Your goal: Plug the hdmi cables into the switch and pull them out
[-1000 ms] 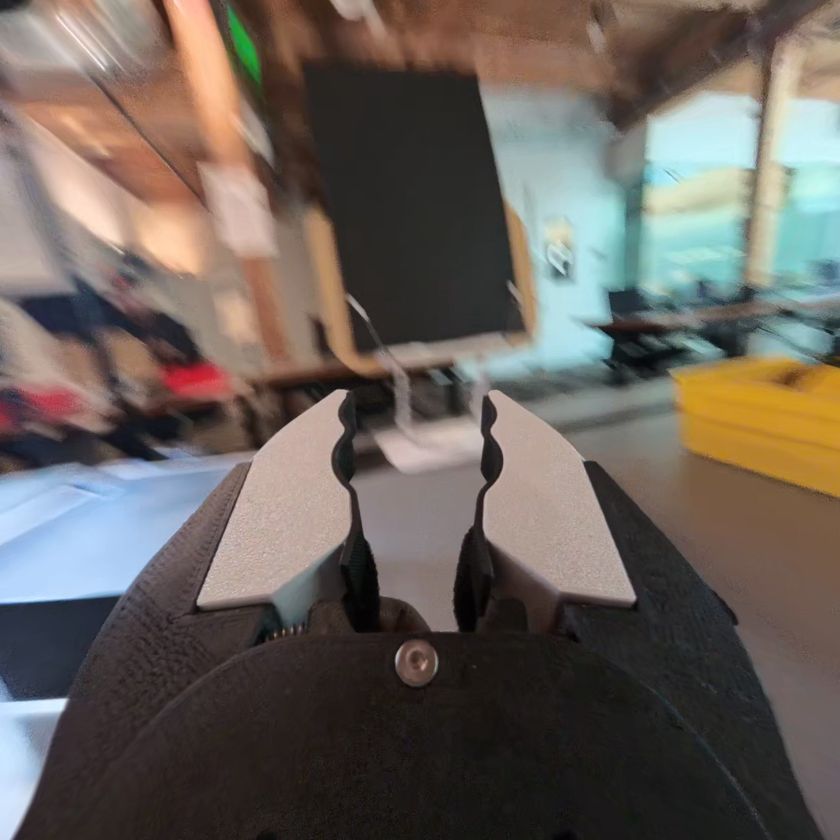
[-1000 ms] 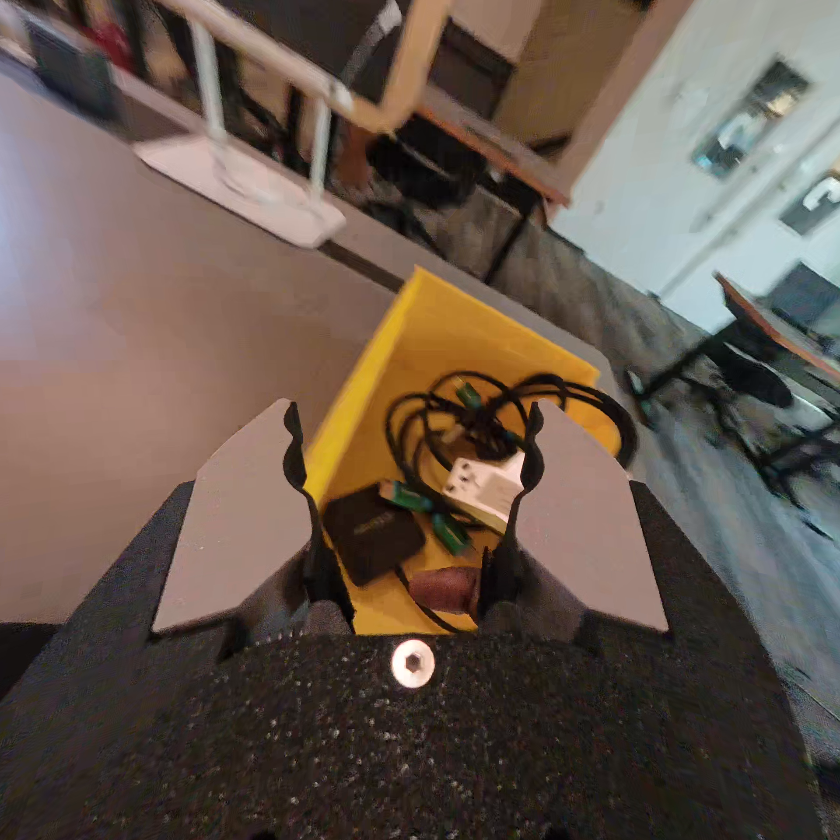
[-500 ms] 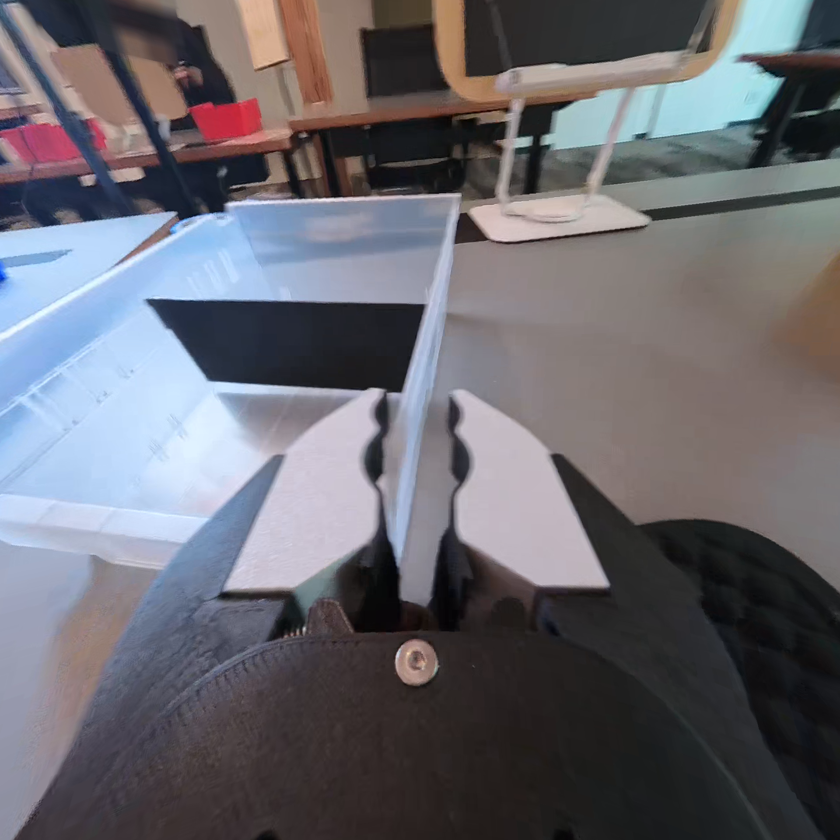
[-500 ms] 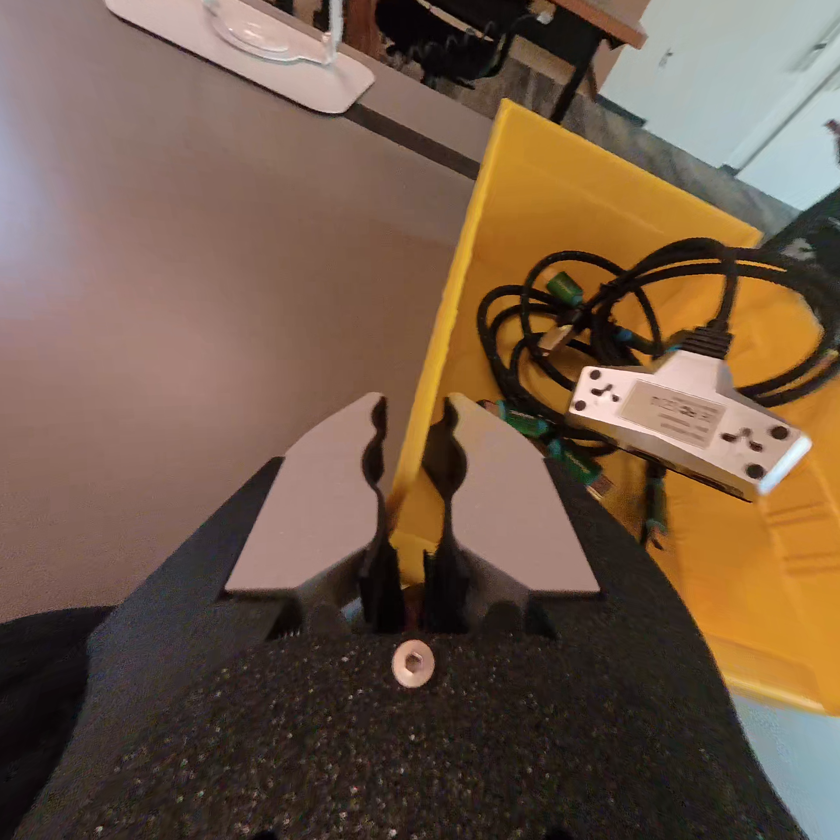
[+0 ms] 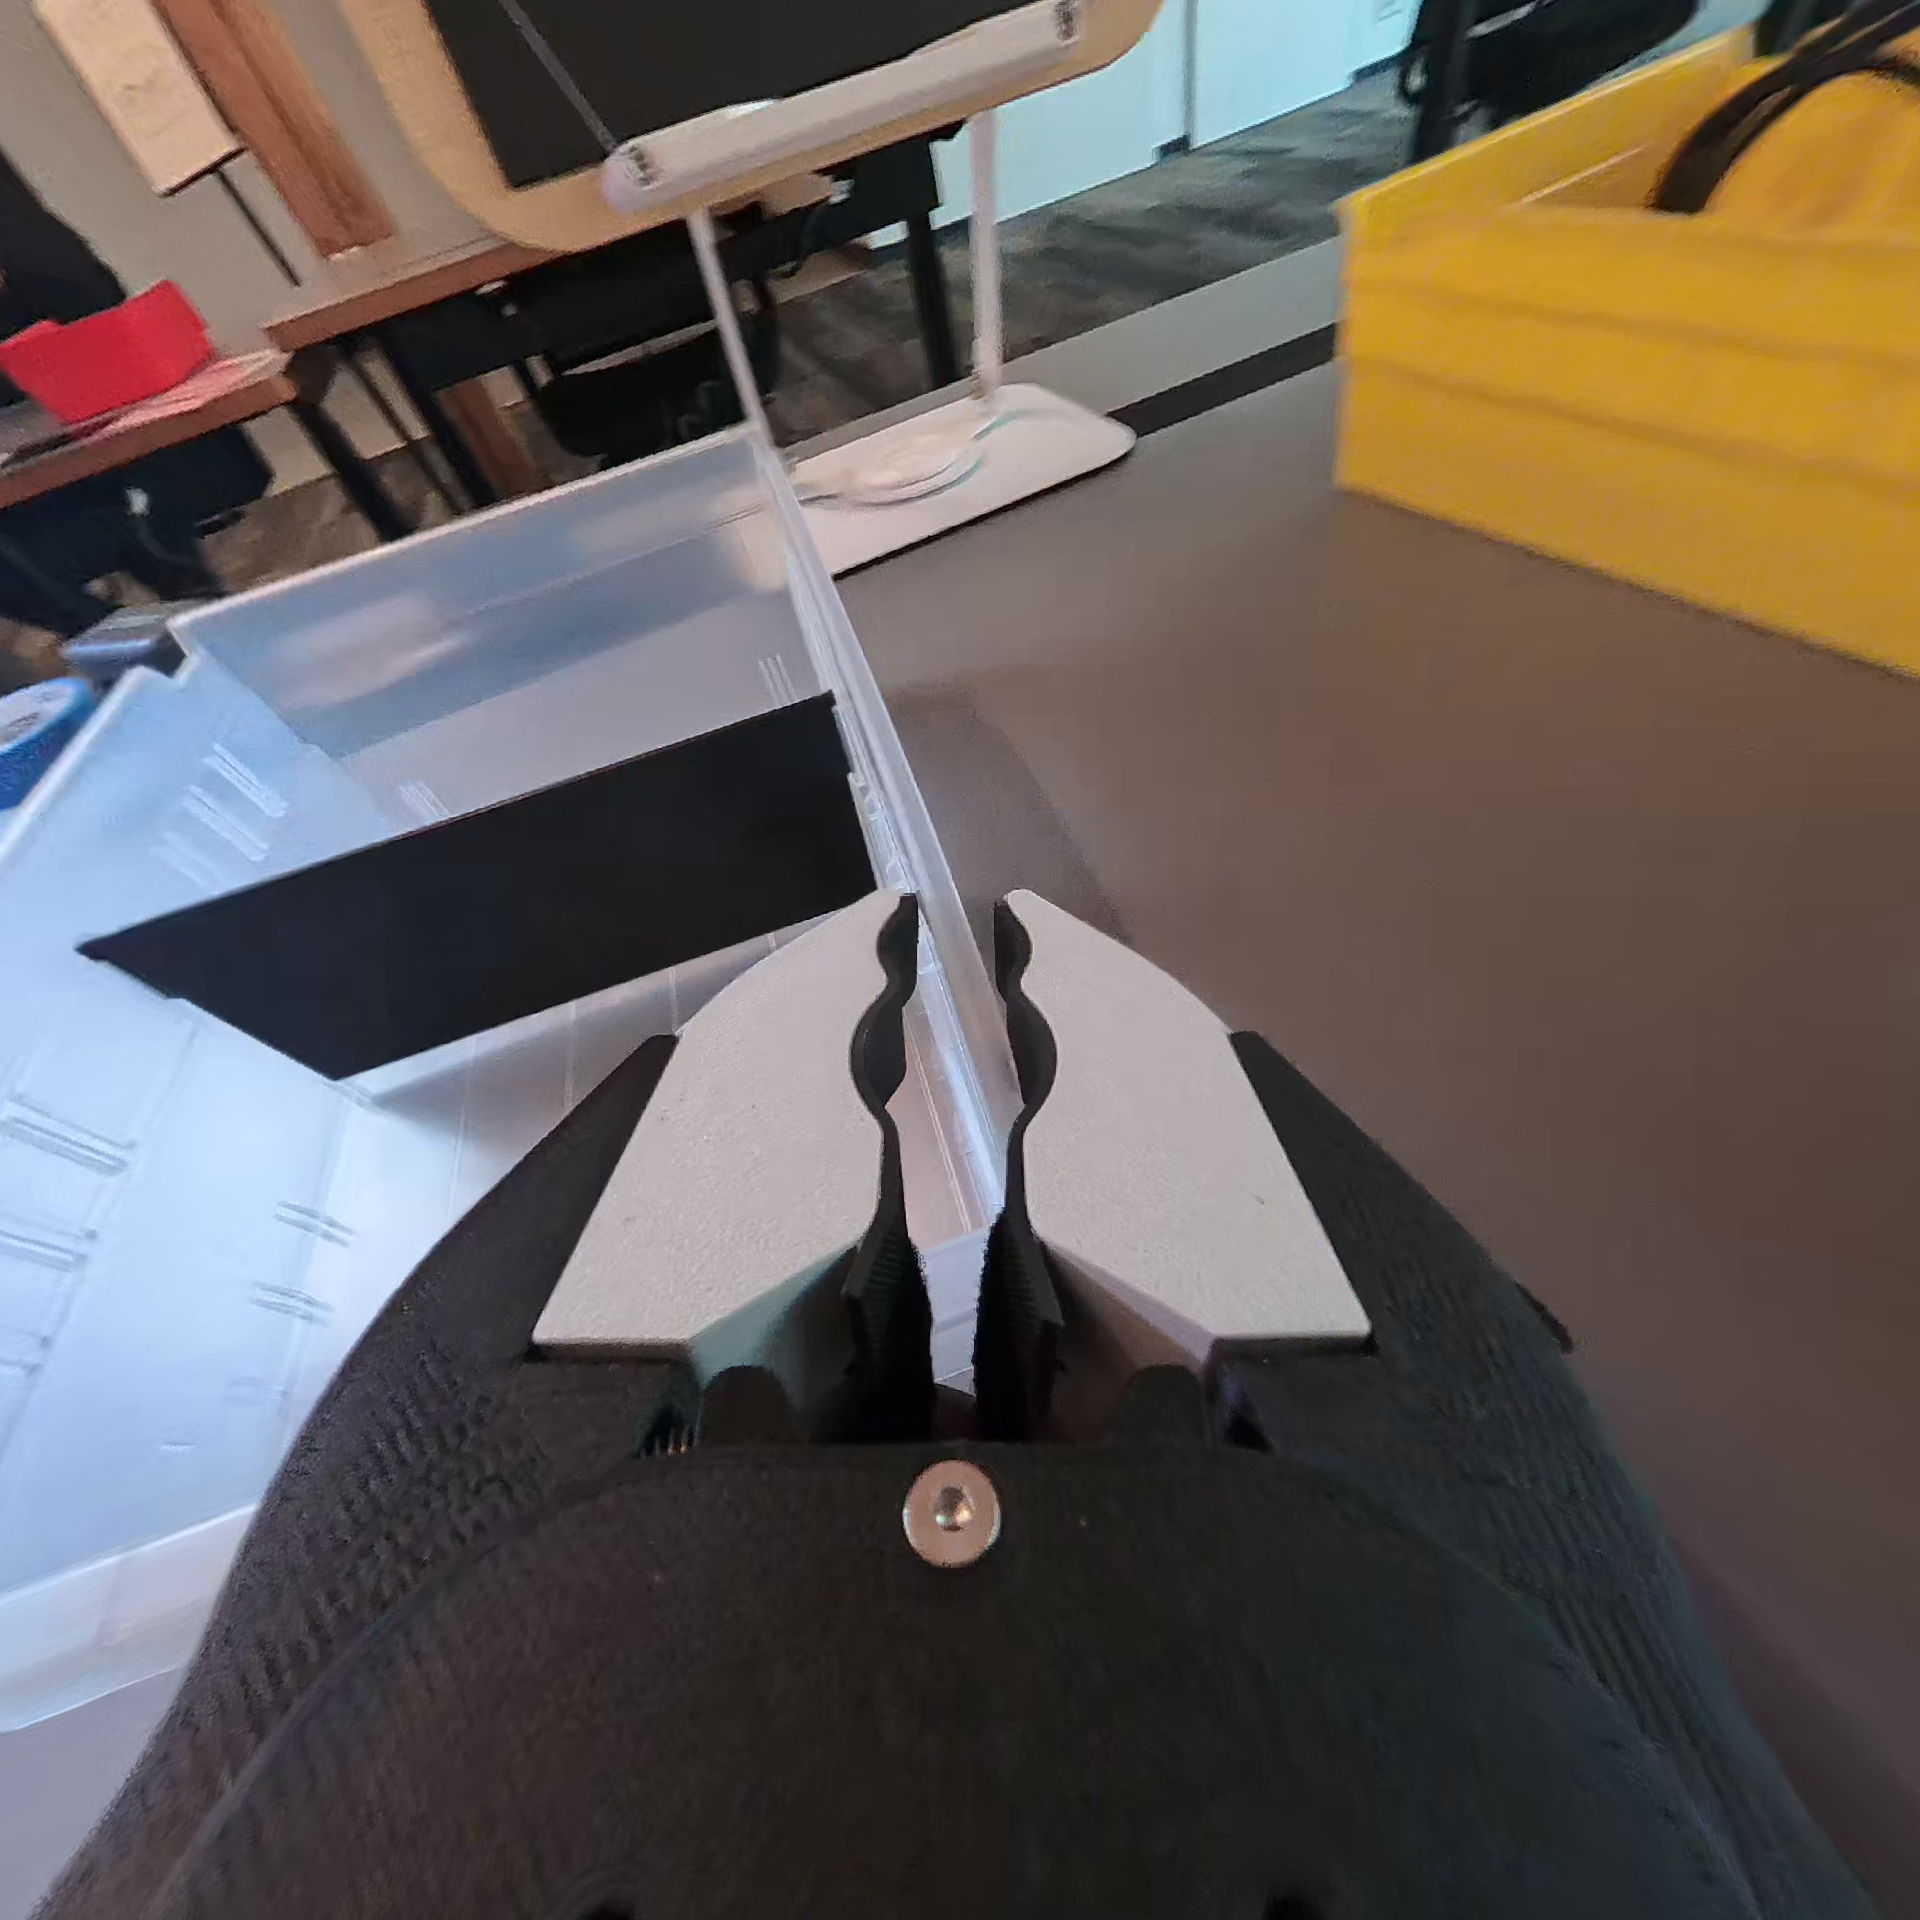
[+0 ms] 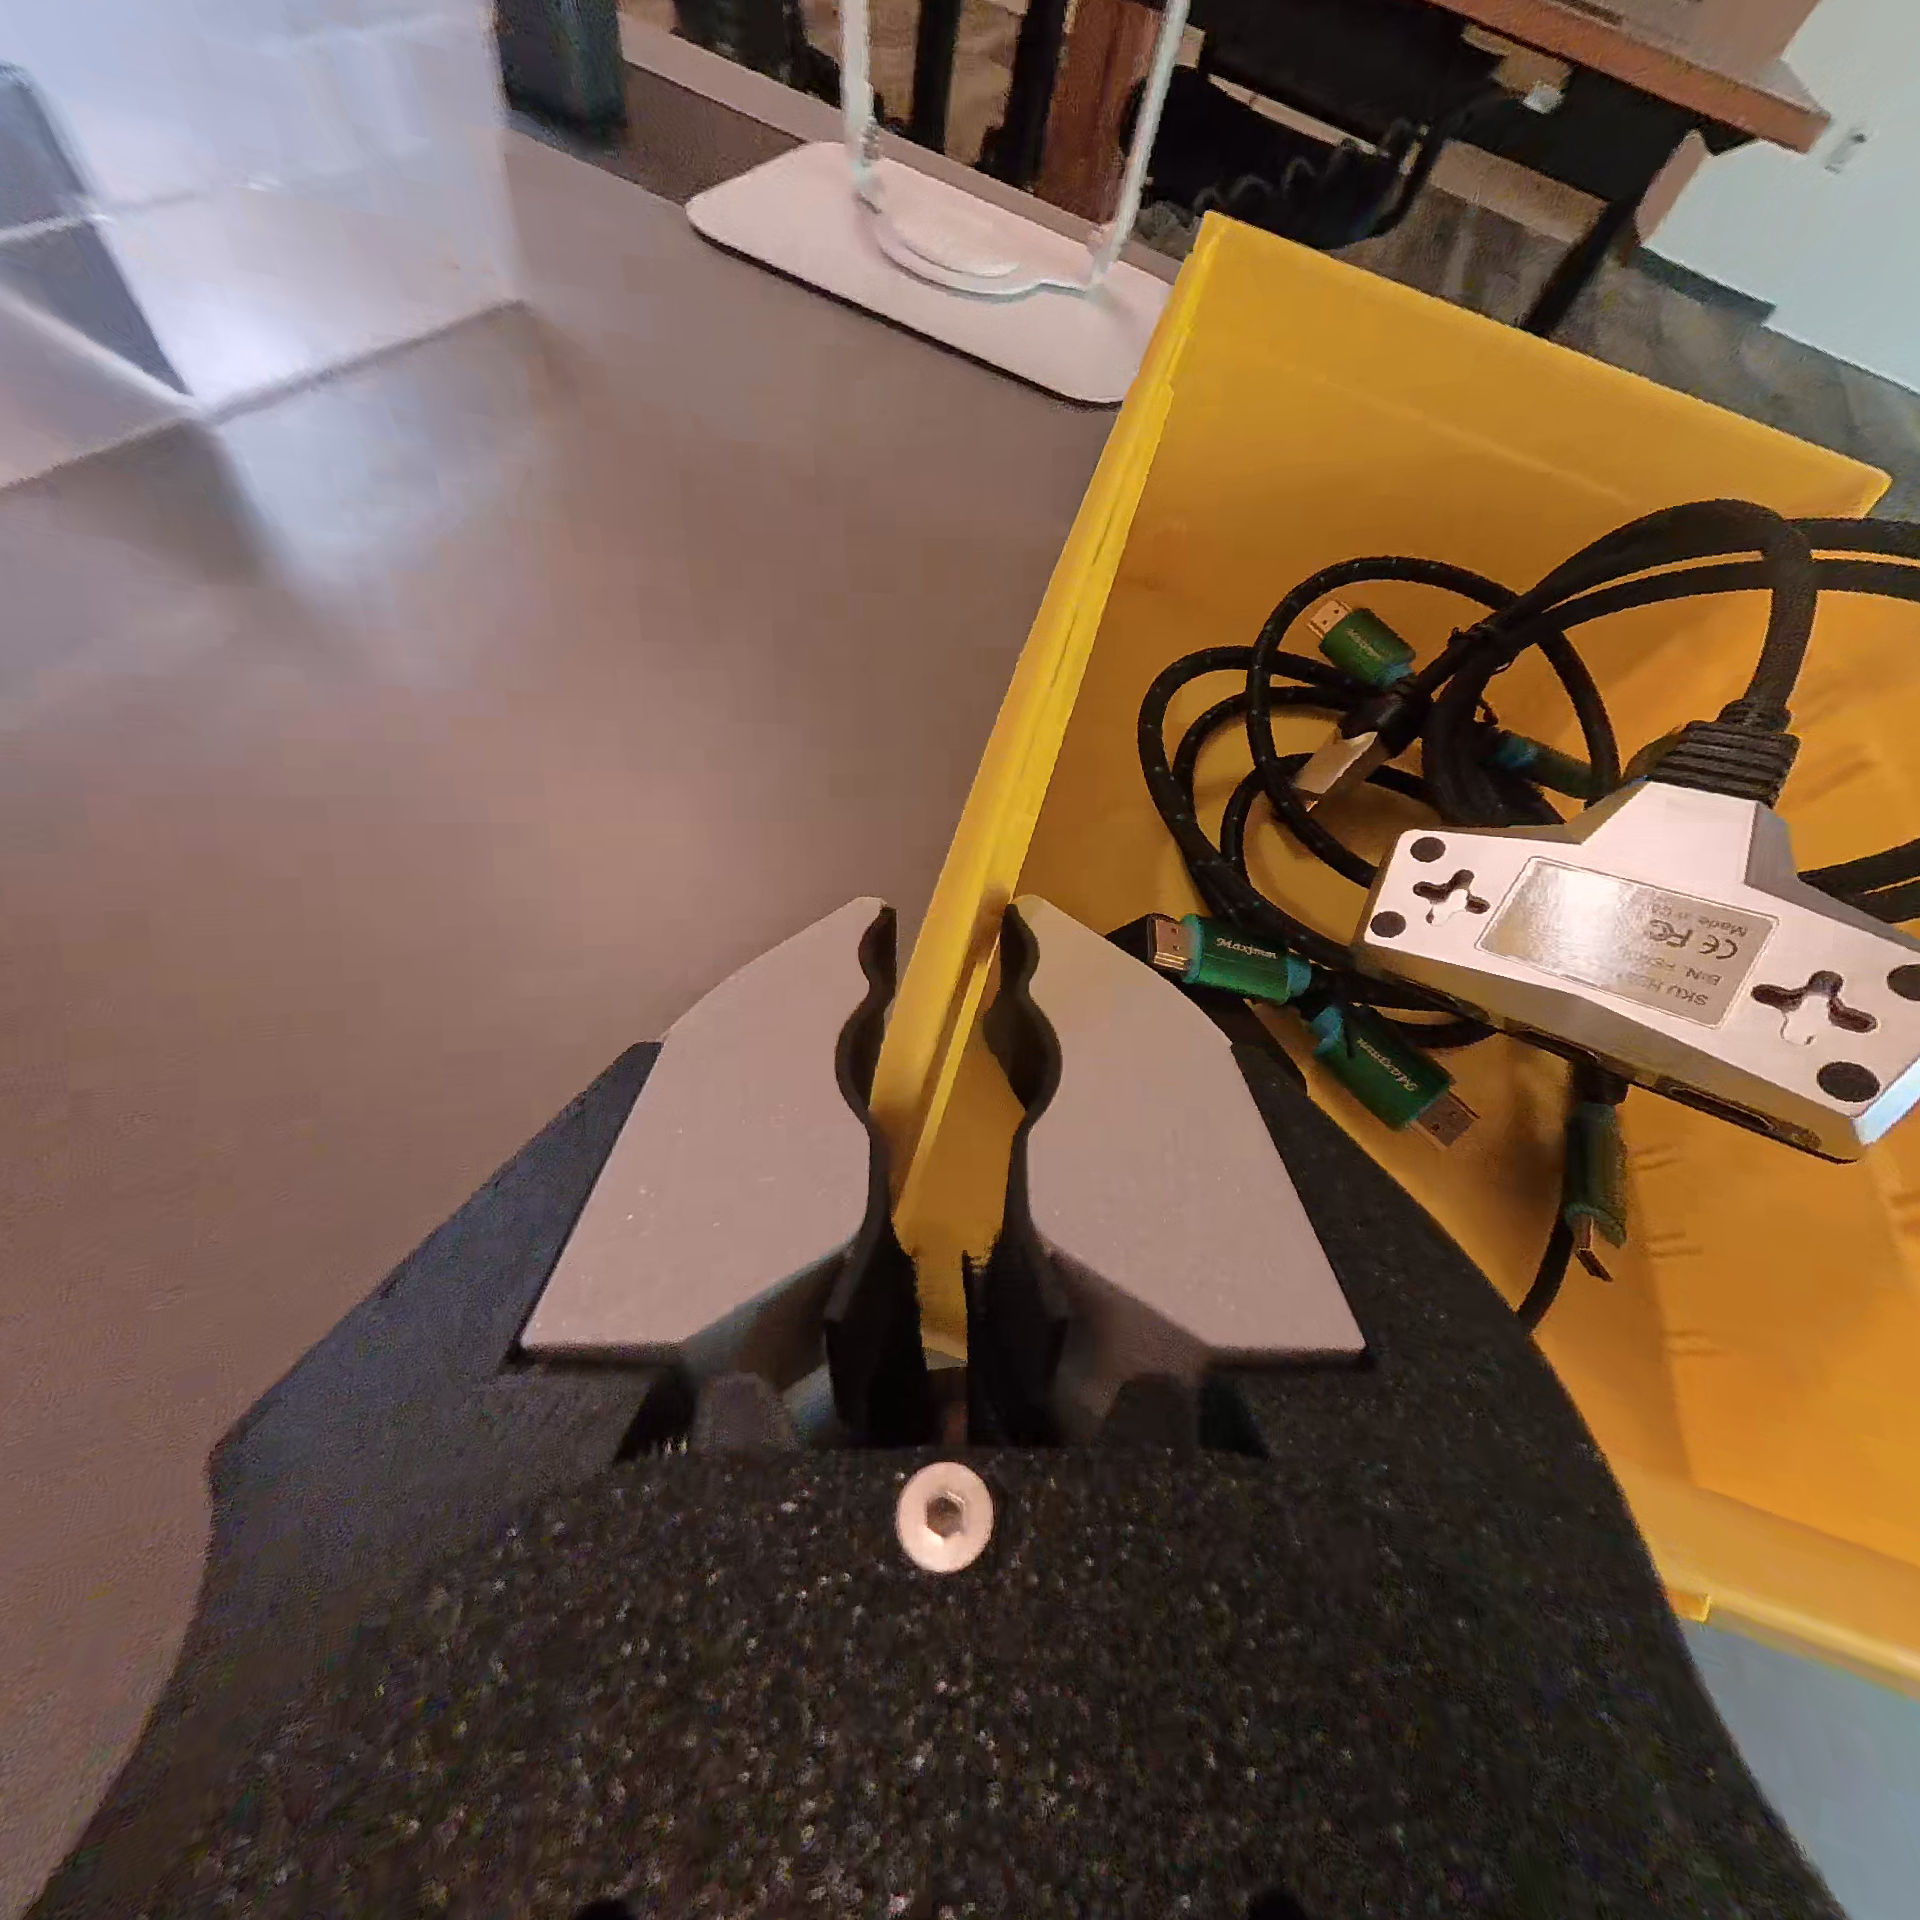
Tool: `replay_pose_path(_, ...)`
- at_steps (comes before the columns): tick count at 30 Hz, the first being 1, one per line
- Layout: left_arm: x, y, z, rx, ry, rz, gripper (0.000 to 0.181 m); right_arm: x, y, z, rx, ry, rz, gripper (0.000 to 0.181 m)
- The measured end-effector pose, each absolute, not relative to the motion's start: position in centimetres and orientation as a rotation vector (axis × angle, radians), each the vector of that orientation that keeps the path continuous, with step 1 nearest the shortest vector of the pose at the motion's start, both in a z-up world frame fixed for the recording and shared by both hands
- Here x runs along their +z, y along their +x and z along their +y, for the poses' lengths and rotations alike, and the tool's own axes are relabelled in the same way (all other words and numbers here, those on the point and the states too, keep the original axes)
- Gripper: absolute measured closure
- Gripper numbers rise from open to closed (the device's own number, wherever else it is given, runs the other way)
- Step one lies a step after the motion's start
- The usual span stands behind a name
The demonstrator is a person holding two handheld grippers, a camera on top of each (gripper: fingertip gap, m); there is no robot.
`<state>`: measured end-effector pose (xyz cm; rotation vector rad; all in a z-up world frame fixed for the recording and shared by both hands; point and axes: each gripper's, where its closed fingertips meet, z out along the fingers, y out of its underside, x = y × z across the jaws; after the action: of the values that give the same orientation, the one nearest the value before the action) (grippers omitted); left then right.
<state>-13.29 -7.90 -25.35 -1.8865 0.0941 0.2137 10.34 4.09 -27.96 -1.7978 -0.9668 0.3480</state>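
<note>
- The left claw (image 5: 954, 914) is closed to a narrow gap on the right-hand wall of a clear plastic bin (image 5: 499, 634); the thin wall runs between its two fingers.
- A black divider panel (image 5: 488, 925) stands across the inside of the clear bin.
- The right claw (image 6: 943, 914) is likewise pinched narrow on the left wall of a yellow bin (image 6: 1049, 665), with the wall between its fingers.
- Inside the yellow bin lies the silver switch (image 6: 1662, 935), underside up, resting tilted on a tangle of black braided hdmi cables (image 6: 1340, 748).
- Several green-sleeved plugs (image 6: 1231, 956) lie loose on the bin floor beside the switch; whether any of them sits in a port cannot be told.
- Both bins sit on the grey counter (image 6: 520, 727), well apart, with bare surface between them.
- A white stand base (image 6: 925, 270) rests at the far edge of the counter.
</note>
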Motion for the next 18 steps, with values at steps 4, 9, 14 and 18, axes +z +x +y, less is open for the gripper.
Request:
replay_pose_path(4, -24.2, -10.7, -6.6, 0.108, -1.803, 0.158, 0.145, -28.1, 5.0, 0.9, 0.460, -1.708, -1.139, 0.150)
replay_pose_path(9, -14.9, -6.8, -9.6, 0.131, -1.240, 0.162, 0.116, -24.3, 1.6, -3.2, 0.736, -1.470, -1.189, 0.079)
replay_pose_path(14, -15.8, -1.4, -9.1, -0.221, -1.213, 0.124, 0.109, -17.4, 8.6, 2.1, 0.474, -1.263, -0.752, 0.070)
replay_pose_path(18, -21.0, 0.8, -5.3, -0.369, -1.504, 0.123, 0.084, -17.8, 16.1, 6.5, 0.209, -1.358, -0.494, 0.069)
